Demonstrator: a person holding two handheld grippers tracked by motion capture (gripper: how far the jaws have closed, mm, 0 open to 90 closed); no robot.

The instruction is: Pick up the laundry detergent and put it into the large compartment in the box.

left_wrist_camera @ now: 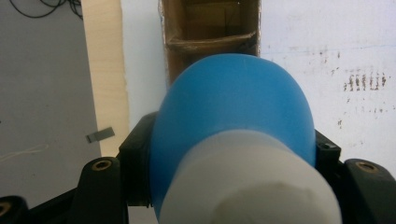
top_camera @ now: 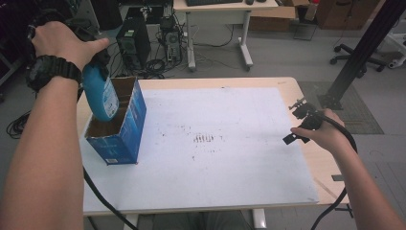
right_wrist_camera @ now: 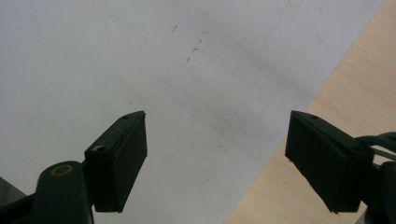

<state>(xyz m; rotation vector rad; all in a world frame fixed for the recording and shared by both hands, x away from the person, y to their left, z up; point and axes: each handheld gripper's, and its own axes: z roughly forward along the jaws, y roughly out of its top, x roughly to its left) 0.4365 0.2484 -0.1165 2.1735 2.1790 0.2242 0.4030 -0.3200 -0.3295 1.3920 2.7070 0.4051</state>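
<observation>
My left gripper (top_camera: 99, 60) is shut on a blue bottle (top_camera: 101, 94) with a white cap (left_wrist_camera: 247, 186), gripping it near the cap end. The bottle hangs bottom-down over the open top of a blue cardboard box (top_camera: 125, 128) standing at the table's left side. In the left gripper view the bottle (left_wrist_camera: 231, 102) covers most of the brown inside of the box (left_wrist_camera: 210, 28), with my left gripper (left_wrist_camera: 231, 144) pressing it from both sides. My right gripper (top_camera: 296, 123) rests open near the table's right edge, and nothing lies between the jaws of my right gripper (right_wrist_camera: 217, 158).
A white sheet (top_camera: 215, 158) with dark specks covers most of the wooden table (top_camera: 330, 167). Beyond the far edge stand a computer tower (top_camera: 134, 40) with cables, a desk (top_camera: 220, 19) and an office chair (top_camera: 364, 55). A black post (top_camera: 359, 52) rises at the right.
</observation>
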